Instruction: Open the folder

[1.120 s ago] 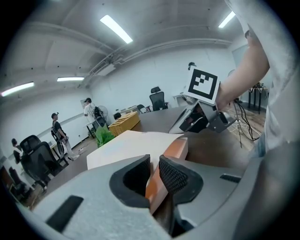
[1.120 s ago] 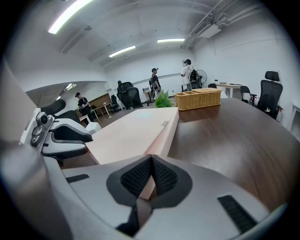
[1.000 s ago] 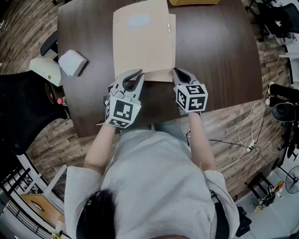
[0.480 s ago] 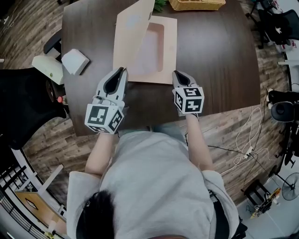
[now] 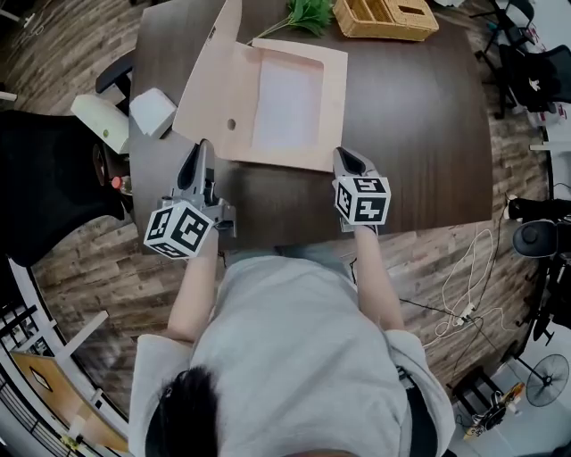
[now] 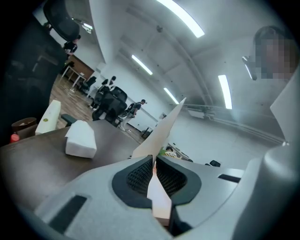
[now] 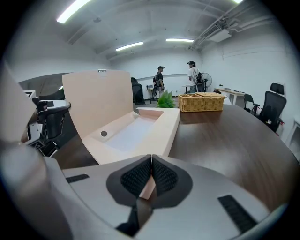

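The beige folder lies open on the dark table (image 5: pixel 419 125), its base (image 5: pixel 335 107) flat with a white sheet inside. The cover (image 5: pixel 210 98) stands tilted up and over to the left. My left gripper (image 5: pixel 202 145) is shut on the cover's near edge; in the left gripper view the thin cover (image 6: pixel 165 129) runs up from between the pads (image 6: pixel 138 176). My right gripper (image 5: pixel 343 155) is shut on the base's near right corner. In the right gripper view the base (image 7: pixel 161 136) and the raised cover (image 7: pixel 96 101) lie just beyond the shut jaws.
A white box (image 5: pixel 152 109) sits left of the folder near the table's edge. A wicker basket (image 5: pixel 385 18) and a green plant (image 5: pixel 308 13) stand at the far edge. A black chair (image 5: pixel 45 178) is off the table's left. People stand far off in the room (image 7: pixel 160 77).
My left gripper has swung left and up with the cover and rolled onto its side, taking the folder from closed to wide open. The right gripper has kept still on the corner.
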A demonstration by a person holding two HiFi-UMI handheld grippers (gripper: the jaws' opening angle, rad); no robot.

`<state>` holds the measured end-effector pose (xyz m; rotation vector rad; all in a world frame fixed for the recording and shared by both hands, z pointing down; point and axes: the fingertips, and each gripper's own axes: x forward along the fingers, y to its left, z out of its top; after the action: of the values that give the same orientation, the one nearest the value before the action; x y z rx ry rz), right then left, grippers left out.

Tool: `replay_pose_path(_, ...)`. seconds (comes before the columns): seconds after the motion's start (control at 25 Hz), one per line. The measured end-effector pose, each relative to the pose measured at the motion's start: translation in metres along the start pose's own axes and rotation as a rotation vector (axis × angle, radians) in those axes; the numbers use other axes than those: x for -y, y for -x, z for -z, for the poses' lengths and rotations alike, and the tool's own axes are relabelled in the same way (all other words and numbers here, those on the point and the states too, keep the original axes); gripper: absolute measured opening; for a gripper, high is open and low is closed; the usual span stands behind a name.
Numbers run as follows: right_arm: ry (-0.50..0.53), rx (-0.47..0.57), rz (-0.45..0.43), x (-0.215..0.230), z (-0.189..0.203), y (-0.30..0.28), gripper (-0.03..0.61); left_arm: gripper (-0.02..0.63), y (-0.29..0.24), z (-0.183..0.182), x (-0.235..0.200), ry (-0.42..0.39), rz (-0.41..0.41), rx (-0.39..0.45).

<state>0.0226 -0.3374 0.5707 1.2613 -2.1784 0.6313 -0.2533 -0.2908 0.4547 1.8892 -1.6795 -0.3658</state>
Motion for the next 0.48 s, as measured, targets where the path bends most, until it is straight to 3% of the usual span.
replay_pose_path(0.12, 0.009, 0.0, -0.005, -0.002, 0.0, 0.0, 0.011, 0.023, 0.008, 0.001, -0.021, 0.058, -0.065, 0.025)
replay_pose_path(0.48, 0.024, 0.001, -0.012, -0.005, 0.0, 0.001, 0.011, 0.014, 0.023, -0.001, -0.082, 0.107, -0.24, 0.079)
